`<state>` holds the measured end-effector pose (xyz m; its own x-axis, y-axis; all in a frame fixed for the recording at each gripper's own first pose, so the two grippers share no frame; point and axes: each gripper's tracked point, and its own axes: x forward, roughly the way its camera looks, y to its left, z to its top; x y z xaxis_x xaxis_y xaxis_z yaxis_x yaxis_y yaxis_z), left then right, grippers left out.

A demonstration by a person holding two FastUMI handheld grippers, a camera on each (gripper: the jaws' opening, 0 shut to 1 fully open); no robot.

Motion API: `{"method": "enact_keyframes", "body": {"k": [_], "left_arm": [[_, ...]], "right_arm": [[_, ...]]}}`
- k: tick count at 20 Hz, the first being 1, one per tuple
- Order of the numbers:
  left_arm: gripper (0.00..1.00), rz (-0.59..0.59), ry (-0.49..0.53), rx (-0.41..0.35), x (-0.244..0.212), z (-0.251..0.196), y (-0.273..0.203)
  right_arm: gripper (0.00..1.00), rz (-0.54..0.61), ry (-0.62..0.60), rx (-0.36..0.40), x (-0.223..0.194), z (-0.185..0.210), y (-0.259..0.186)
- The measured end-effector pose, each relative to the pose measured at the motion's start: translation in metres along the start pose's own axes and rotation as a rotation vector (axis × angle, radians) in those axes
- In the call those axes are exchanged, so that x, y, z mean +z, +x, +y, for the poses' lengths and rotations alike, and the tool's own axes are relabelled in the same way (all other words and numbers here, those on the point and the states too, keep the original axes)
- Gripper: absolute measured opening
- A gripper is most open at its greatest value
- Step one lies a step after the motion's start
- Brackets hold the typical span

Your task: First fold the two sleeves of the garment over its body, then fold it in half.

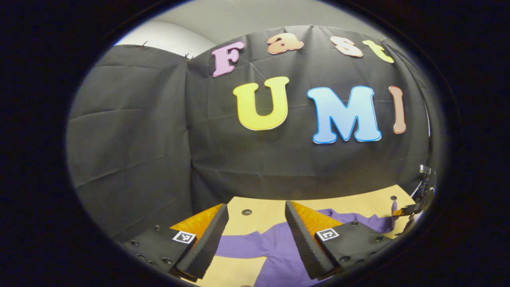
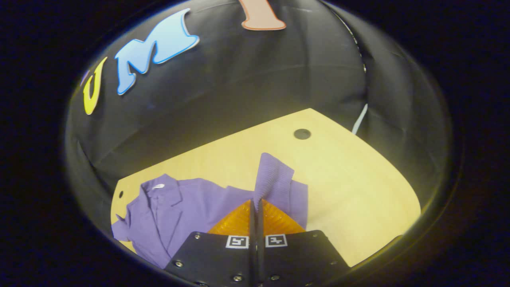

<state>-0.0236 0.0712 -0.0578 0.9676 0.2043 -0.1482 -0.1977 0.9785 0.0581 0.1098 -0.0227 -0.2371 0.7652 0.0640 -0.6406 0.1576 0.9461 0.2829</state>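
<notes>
A purple long-sleeved garment point(image 2: 187, 207) lies on the pale wooden table point(image 2: 350, 187), collar to the left in the right gripper view. My right gripper point(image 2: 255, 204) is shut on the ribbed cuff of one sleeve point(image 2: 273, 175), which stands up above the fingertips with the sleeve lifted off the table. In the left gripper view my left gripper point(image 1: 255, 235) is open above the garment point(image 1: 275, 247), a sleeve running left between its black fingers point(image 1: 301, 239). At the far right of that view the other gripper point(image 1: 414, 207) holds the raised purple cuff point(image 1: 394, 211).
Black cloth walls close off the table on the far side and both flanks. Small dark round holes point(image 2: 302, 134) point(image 1: 246, 212) are set in the tabletop. Bare tabletop stretches to the right of the garment in the right gripper view.
</notes>
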Motion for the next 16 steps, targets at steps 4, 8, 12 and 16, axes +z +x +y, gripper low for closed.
{"method": "enact_keyframes", "body": {"k": [4,8,12,16], "left_arm": [[0.95,0.005,-0.001,0.044,-0.008,0.044,-0.006],[0.95,0.020,-0.014,0.097,-0.021,0.092,-0.009],[0.96,0.047,-0.028,0.141,-0.042,0.138,-0.008],[0.96,0.088,-0.050,0.185,-0.067,0.186,-0.002]], "right_arm": [[0.01,0.018,-0.023,0.096,-0.014,0.080,-0.002],[0.01,0.043,-0.060,0.181,-0.034,0.156,-0.001],[0.01,0.080,-0.095,0.254,-0.062,0.222,-0.003],[0.01,0.122,-0.132,0.314,-0.096,0.286,-0.001]]}}
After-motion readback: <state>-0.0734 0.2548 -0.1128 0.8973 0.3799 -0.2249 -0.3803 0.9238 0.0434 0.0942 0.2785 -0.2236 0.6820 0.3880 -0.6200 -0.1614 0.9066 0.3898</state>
